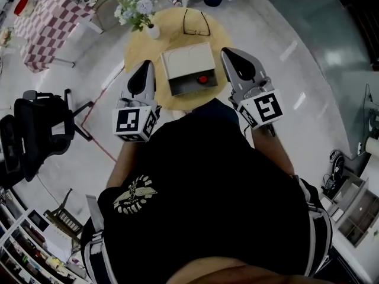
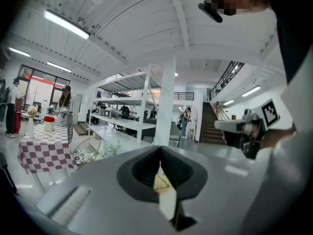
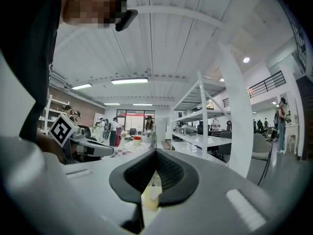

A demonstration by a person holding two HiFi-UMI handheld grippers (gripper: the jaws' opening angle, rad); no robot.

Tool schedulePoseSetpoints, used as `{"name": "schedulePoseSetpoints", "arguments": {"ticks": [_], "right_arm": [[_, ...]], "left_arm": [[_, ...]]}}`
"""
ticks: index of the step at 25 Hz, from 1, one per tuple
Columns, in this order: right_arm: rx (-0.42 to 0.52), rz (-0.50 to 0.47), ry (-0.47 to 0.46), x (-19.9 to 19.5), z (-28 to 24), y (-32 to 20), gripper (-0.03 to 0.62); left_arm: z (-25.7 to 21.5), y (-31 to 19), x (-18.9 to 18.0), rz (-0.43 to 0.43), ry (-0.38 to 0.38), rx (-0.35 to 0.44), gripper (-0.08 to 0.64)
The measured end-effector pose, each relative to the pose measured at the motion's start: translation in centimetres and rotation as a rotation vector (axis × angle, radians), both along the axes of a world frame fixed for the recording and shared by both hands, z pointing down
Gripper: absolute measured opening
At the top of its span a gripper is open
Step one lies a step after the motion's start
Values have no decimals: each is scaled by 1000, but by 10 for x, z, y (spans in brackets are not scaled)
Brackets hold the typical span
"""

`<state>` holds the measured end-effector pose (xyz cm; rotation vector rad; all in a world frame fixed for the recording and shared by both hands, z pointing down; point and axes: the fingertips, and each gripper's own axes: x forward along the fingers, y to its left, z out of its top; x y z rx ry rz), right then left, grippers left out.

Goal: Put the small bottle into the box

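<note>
On the round wooden table (image 1: 139,49) stands a cream box (image 1: 187,60), open toward me. A small red item (image 1: 203,79), apparently the small bottle, lies inside near its right side. My left gripper (image 1: 144,71) hovers over the table's left edge, beside the box, jaws together and empty. My right gripper (image 1: 233,58) hovers just right of the box, jaws also together with nothing between them. Both point roughly level across the room: the left gripper (image 2: 160,153) and the right gripper (image 3: 155,156) each show a closed seam, with only a sliver of table below.
Black glasses (image 1: 196,23) and a white vase of flowers (image 1: 142,13) share the table behind the box. A checkered table (image 1: 50,22) and a black chair (image 1: 29,135) stand to the left. White shelving (image 2: 129,114) and people fill the room beyond.
</note>
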<state>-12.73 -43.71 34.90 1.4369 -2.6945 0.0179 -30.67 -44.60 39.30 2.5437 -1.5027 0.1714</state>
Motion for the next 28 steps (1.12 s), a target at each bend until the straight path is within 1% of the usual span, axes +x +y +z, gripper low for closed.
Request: {"name": "schedulePoseSetpoints", "arguments": {"ticks": [3,6,9,13,17,24,28], "right_arm": [[-12,24,9,12,1,1,6],[-22,12,18,16,3,0,6],[-23,-25,19,14,4,-4,6],[3,-92,17,7,-1,-13,6],[-5,-132,-7,5,1,-24,6],[-32,-173,-39,13,14,-43,6],[-49,-181,-54,20,23,-44,6]], "left_arm": [[-1,1,14,23,-4,2,0],[-3,1,20,24,-10,4,0],[-2,-3,20,-3,-7,-4,0],[-1,-6,23,-37,-10,-14,0],[9,-8,23,-79,-22,-48,0],[19,-12,30,-123,-63,-92,0],[25,-7,35,-133,-77,-128,0]]}}
